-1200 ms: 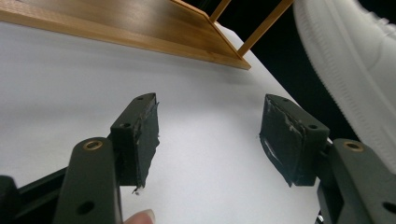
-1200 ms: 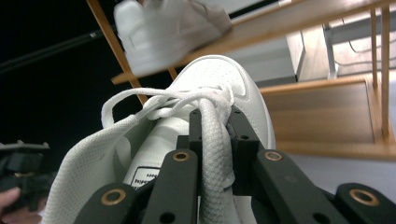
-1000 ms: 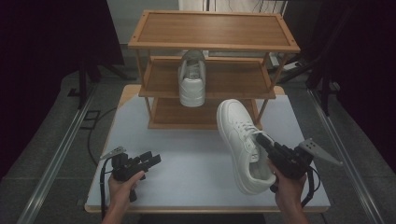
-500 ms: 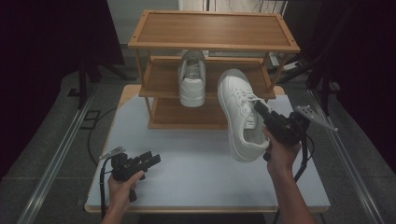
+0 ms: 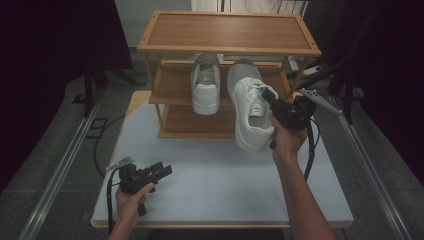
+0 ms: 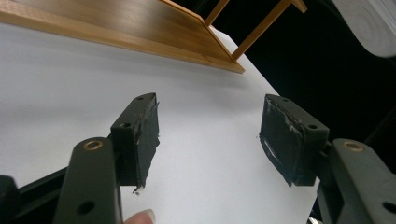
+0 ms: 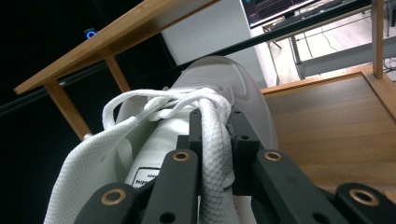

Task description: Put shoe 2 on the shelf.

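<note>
My right gripper (image 5: pixel 270 99) clamps the raised shoe (image 5: pixel 250 111) at frame centre, its tongue pinched between the jaws. My left gripper (image 5: pixel 161 171), lower left, is spread and empty. Two white shoes: the second shoe (image 5: pixel 206 85) sits on the rack (image 5: pixel 227 32).

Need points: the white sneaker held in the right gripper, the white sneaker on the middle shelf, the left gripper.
White sneaker in right gripper (image 5: pixel 248 107): high view, laced upper.
White sneaker on the wooden rack's middle shelf (image 5: pixel 206 90): high view, laced upper.
Left gripper (image 5: pixel 161 170): high view, between its open jaw tips.

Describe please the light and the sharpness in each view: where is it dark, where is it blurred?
High view: the table is evenly lit, the surroundings almost black. Left gripper view: the jaws are sharp, the shoe sole at the top right is blurred and overbright. Right gripper view: the laces are sharp, the left background is dark.
</note>
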Available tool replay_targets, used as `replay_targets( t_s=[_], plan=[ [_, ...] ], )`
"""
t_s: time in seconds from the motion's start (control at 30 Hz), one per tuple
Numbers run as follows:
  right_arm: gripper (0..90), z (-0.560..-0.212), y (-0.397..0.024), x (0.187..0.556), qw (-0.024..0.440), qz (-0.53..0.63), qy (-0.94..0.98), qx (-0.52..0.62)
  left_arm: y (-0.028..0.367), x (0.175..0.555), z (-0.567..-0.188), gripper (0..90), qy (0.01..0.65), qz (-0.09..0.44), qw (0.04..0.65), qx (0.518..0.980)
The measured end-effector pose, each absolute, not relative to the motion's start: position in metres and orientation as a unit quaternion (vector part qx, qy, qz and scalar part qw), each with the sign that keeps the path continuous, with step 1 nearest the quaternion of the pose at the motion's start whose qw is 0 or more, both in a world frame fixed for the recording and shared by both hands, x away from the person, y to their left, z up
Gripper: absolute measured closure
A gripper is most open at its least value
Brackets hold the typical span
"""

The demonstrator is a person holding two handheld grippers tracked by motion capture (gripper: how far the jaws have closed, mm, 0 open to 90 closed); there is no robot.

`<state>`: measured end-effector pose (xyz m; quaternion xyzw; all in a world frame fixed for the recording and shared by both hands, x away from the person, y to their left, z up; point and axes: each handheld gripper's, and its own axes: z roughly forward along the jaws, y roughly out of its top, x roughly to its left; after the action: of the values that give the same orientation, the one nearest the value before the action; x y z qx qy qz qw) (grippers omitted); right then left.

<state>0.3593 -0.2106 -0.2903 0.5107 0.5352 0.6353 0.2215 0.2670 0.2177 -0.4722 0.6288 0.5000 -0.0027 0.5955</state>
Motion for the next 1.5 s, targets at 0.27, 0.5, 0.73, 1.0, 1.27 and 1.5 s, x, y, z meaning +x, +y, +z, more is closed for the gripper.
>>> replay_targets(
  t_s=[0.27, 0.5, 0.73, 1.0, 1.27, 1.5],
  plan=[
    [82.2, -0.286, -0.200, 0.386, 0.232, 0.623, 0.525, 0.531, 0.217, 0.267, -0.472, 36.7, 0.498, -0.002, 0.594, 0.632],
    [82.2, -0.284, -0.188, 0.418, 0.240, 0.616, 0.510, 0.551, 0.216, 0.268, -0.472, 36.7, 0.498, -0.002, 0.595, 0.631],
    [82.1, -0.287, -0.180, 0.441, 0.238, 0.608, 0.496, 0.572, 0.220, 0.268, -0.472, 36.7, 0.499, 0.000, 0.596, 0.629],
    [81.6, -0.291, -0.170, 0.461, 0.238, 0.608, 0.487, 0.580, 0.222, 0.270, -0.474, 36.7, 0.502, -0.001, 0.596, 0.626],
    [66.9, -0.294, -0.163, 0.471, 0.231, 0.610, 0.513, 0.558, 0.221, 0.272, -0.473, 36.8, 0.501, -0.003, 0.597, 0.626],
    [57.7, -0.287, -0.170, 0.466, 0.217, 0.625, 0.529, 0.531, 0.219, 0.273, -0.471, 36.7, 0.498, -0.004, 0.597, 0.628]
  ],
)
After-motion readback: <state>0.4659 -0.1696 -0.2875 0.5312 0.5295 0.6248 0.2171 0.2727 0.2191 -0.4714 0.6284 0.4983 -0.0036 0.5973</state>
